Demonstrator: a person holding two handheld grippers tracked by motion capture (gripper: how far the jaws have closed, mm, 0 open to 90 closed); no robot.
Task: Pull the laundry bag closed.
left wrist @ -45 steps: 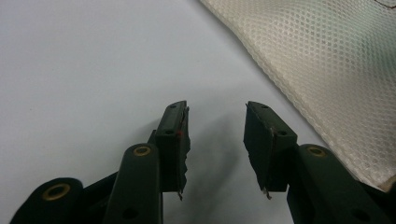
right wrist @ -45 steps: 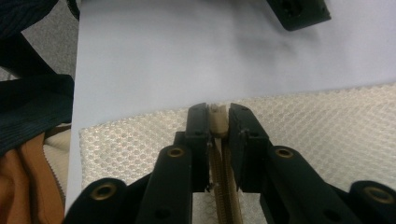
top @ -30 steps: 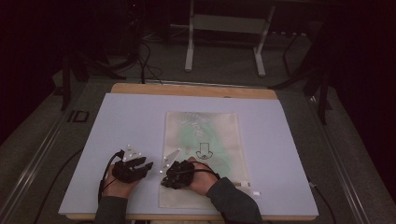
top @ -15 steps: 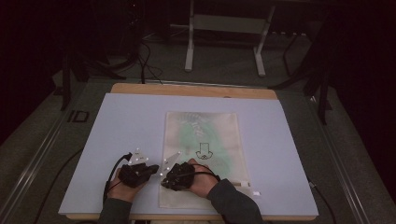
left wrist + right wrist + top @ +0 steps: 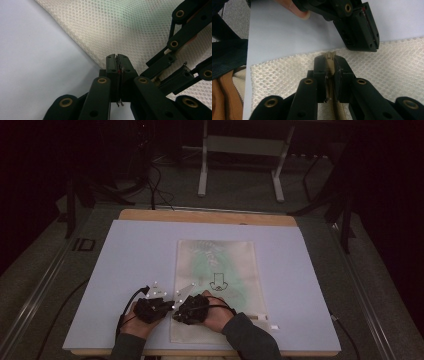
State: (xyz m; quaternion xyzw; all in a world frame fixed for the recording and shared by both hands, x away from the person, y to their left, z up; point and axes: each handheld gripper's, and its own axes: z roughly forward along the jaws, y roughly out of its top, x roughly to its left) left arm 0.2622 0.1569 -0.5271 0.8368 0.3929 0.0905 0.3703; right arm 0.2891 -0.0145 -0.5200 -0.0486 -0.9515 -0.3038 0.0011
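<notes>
Mesh bag point(image 5: 216, 285): flat on the white surface point(image 5: 125, 270), lower centre of the high view.
Left tongs point(image 5: 117, 57): jaws just closed — pinched on the bag's edge.
Right tongs point(image 5: 329, 58): clamped on the beige zipper point(image 5: 331, 100) end.
Progress: both grips set, zipper seemingly not yet drawn.
Views: gripper views show mesh weave and zipper teeth — the high view gives the layout.

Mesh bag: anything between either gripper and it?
Nothing visible. The right gripper is clamped on the zipper tape end of the mesh bag; the left gripper, jaws just closing, pinches the bag's edge beside it.
</notes>
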